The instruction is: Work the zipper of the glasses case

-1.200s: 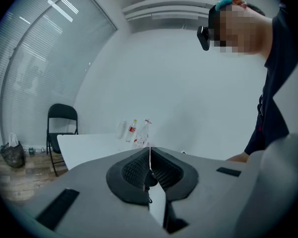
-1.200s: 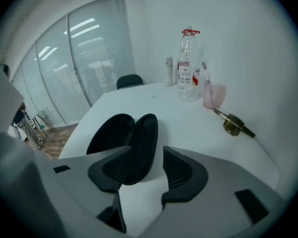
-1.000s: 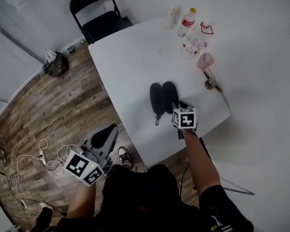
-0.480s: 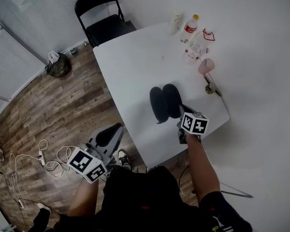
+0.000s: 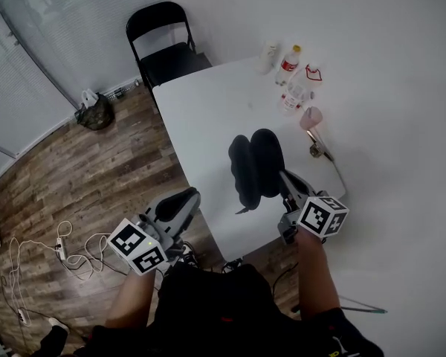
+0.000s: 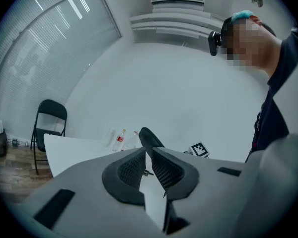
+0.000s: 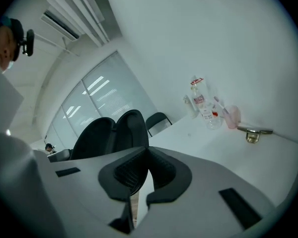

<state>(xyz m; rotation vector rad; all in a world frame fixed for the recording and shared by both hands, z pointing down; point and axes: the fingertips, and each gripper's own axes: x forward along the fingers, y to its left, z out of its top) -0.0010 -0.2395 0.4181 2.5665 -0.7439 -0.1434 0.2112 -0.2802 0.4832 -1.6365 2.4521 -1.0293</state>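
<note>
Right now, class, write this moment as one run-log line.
glasses case: lying open on table | left gripper: shut, empty, beside table | right gripper: shut, empty, near case

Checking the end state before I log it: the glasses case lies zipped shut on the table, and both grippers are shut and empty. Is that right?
One thing is wrong: the case is not zipped shut. The head view shows it open, its two halves spread side by side on the table. The rest holds: the left gripper and the right gripper are shut and empty.
</note>
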